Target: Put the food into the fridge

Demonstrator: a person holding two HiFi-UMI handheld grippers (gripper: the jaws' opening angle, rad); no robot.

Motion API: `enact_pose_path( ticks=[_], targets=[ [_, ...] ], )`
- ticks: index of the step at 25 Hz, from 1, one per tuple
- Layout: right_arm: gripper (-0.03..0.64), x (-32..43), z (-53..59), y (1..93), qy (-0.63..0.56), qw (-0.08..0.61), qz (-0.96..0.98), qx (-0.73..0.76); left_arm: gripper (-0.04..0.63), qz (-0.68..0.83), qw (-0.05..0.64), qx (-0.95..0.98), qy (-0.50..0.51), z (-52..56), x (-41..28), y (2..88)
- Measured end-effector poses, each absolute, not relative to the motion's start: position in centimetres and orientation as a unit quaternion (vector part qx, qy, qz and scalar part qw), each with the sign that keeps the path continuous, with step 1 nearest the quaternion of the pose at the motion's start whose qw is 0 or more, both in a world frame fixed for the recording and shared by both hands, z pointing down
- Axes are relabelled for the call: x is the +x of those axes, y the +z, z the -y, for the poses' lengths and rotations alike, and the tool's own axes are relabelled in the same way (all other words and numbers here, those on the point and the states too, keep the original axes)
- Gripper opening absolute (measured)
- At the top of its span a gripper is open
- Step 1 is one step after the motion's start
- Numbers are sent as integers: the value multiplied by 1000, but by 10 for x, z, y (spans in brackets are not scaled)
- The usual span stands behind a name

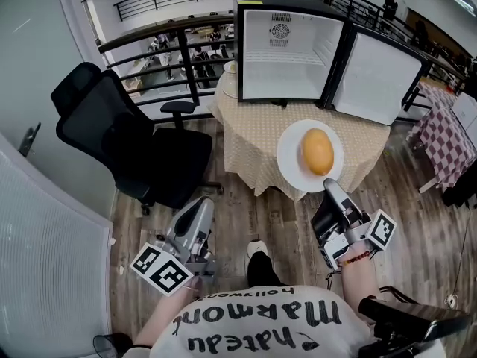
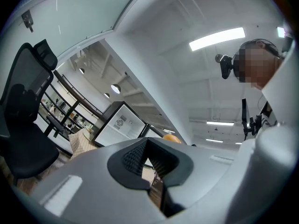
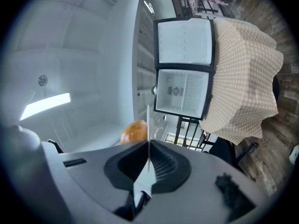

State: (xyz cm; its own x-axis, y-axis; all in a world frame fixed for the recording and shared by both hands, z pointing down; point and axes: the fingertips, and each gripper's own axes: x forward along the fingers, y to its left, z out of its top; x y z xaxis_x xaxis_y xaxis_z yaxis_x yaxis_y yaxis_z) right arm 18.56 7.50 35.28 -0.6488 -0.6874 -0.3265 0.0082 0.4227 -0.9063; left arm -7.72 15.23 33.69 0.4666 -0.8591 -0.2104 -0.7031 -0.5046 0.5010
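Note:
A yellow-orange mango (image 1: pixel 317 151) lies on a round white plate (image 1: pixel 292 155), held in the air in front of the table (image 1: pixel 261 136). My right gripper (image 1: pixel 333 189) is shut on the plate's near rim. In the right gripper view the plate (image 3: pixel 148 139) shows edge-on between the pads, with the mango (image 3: pixel 134 131) beside it. A small white fridge (image 1: pixel 291 47) stands on the table with its door (image 1: pixel 387 77) swung wide open; its inside looks bare. My left gripper (image 1: pixel 197 207) hangs low at the left, shut, with nothing in it, away from the plate.
A black office chair (image 1: pixel 127 136) stands left of the table, close to my left gripper. Behind the table runs a black railing (image 1: pixel 171 51). A second table with a checked cloth (image 1: pixel 440 136) is at the right. The floor is wood planks.

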Motion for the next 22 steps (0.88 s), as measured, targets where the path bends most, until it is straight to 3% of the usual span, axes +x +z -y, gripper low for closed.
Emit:
enact_pose_path(
  ticks=[22],
  targets=[
    [26,164,148,337,-493,345,-774,-197,5,488,160,827,-228,49,-97,321]
  ],
)
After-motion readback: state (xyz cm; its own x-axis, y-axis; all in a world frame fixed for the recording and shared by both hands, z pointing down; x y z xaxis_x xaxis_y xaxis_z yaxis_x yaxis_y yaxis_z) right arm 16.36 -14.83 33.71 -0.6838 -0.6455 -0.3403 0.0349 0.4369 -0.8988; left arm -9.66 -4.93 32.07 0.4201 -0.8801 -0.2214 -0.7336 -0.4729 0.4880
